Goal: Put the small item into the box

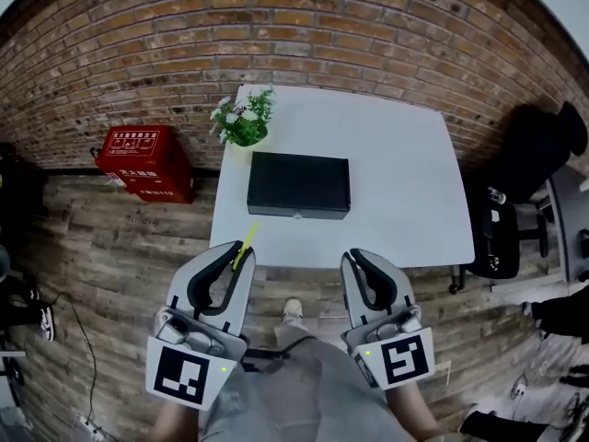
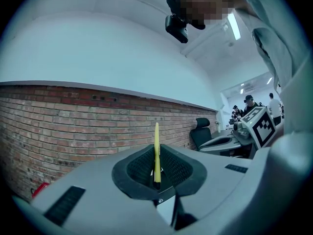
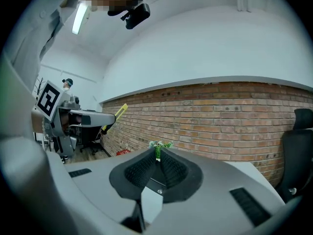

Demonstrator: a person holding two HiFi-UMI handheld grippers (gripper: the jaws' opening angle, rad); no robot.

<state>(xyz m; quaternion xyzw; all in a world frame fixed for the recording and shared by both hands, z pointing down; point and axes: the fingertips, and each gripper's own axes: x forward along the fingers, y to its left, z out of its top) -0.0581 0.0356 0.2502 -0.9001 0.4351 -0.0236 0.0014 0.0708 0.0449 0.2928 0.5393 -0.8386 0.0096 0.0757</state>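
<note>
Tightly in left claw point(image 1: 241, 250), yellow strip point(image 2: 156, 143)

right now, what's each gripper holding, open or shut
Left gripper: shut on the thin yellow stick.
Right gripper: shut, nothing between its jaws.

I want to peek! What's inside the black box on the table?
Its inside can't be seen: the box is shut, so its flat black top hides everything in it. Nothing lies on that top. The yellow stick is outside, pinched in the left gripper.
</note>
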